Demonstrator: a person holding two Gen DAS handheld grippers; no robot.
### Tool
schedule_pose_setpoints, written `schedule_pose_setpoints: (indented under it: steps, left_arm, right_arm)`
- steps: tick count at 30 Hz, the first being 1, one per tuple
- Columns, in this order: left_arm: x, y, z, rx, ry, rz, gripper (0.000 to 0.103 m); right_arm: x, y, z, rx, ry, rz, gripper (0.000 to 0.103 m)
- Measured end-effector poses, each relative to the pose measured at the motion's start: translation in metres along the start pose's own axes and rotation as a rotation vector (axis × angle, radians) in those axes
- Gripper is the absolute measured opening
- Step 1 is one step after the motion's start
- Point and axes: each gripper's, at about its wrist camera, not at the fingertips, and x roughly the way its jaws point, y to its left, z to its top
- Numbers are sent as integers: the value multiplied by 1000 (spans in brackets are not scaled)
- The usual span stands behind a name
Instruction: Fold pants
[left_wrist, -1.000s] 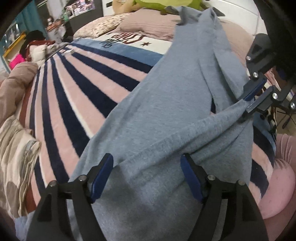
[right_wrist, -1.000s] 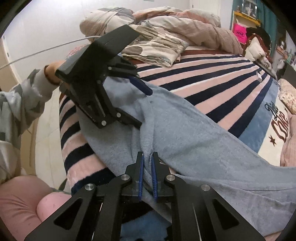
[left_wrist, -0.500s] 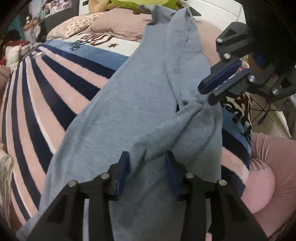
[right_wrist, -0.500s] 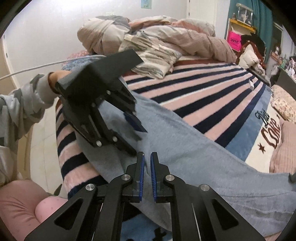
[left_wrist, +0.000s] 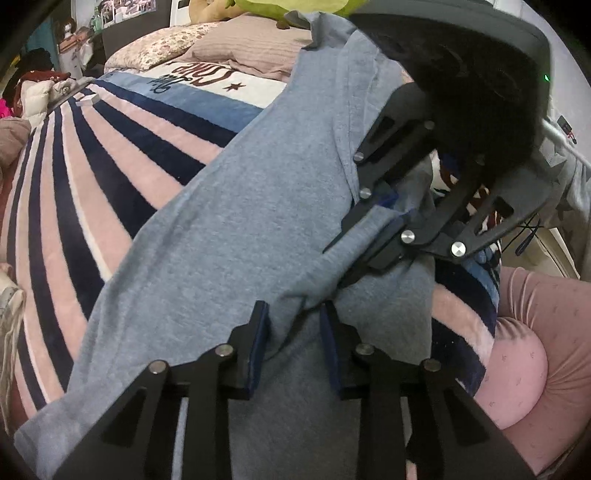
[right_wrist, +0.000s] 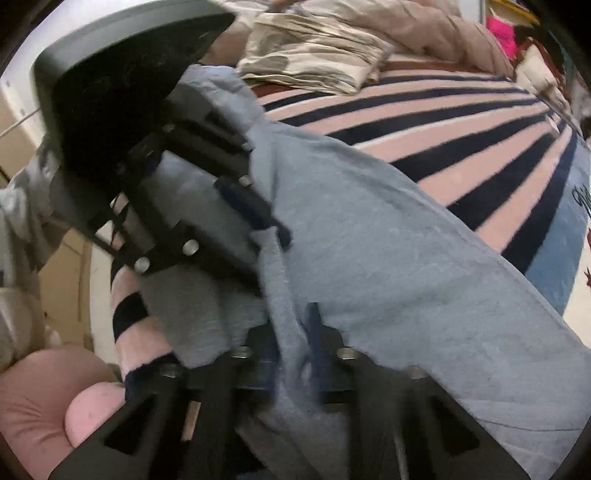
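Grey pants (left_wrist: 236, 229) sprawl lengthwise over the striped bed (left_wrist: 74, 192), legs running off toward the pillows (left_wrist: 236, 55); left tongs (left_wrist: 293, 343) sit part open, a ridge of waist cloth between the fingers, not clearly pinched; right tongs (right_wrist: 291, 332) look narrowly parted around a bunched fold, though blur makes a firm grip hard to call; the two sets crowd together at the near end; by my reading, the fold is barely begun, with nearly all folding left.
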Motion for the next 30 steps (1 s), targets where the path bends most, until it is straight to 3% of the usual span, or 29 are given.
schedule_pose_setpoints:
  steps: [2, 4, 5, 9, 11, 13, 16, 23, 27, 29, 30]
  left_arm:
    - [-5, 0, 2, 8, -32, 25, 32]
    - [-10, 2, 6, 10, -69, 72, 72]
    - [-12, 4, 8, 8, -83, 85, 74]
    - [-17, 15, 16, -20, -99, 55, 73]
    - [-18, 18, 18, -30, -92, 55, 54]
    - [-21, 19, 20, -38, -87, 62, 22]
    - [-22, 23, 23, -73, -79, 151, 16]
    - [-31, 57, 16, -199, -98, 235, 20]
    - [-19, 74, 11, -248, -65, 300, 53]
    - [-9, 84, 6, -276, -36, 337, 60]
    - [-5, 87, 5, -284, -25, 354, 65]
  right_arm:
    - [-9, 10, 0, -31, -45, -72, 3]
    - [-23, 14, 3, -27, -103, -118, 3]
    - [-29, 15, 5, -25, -124, -129, 3]
    - [-46, 17, 15, -32, -162, -191, 3]
    - [-45, 15, 18, -33, -165, -224, 3]
    - [-43, 10, 21, -21, -167, -254, 3]
    - [-36, -4, 33, 8, -174, -269, 3]
    - [-14, -24, 66, 26, -175, -316, 3]
    - [5, -38, 73, 59, -141, -336, 11]
    - [19, -50, 73, 82, -116, -358, 19]
    - [24, -55, 73, 99, -106, -364, 30]
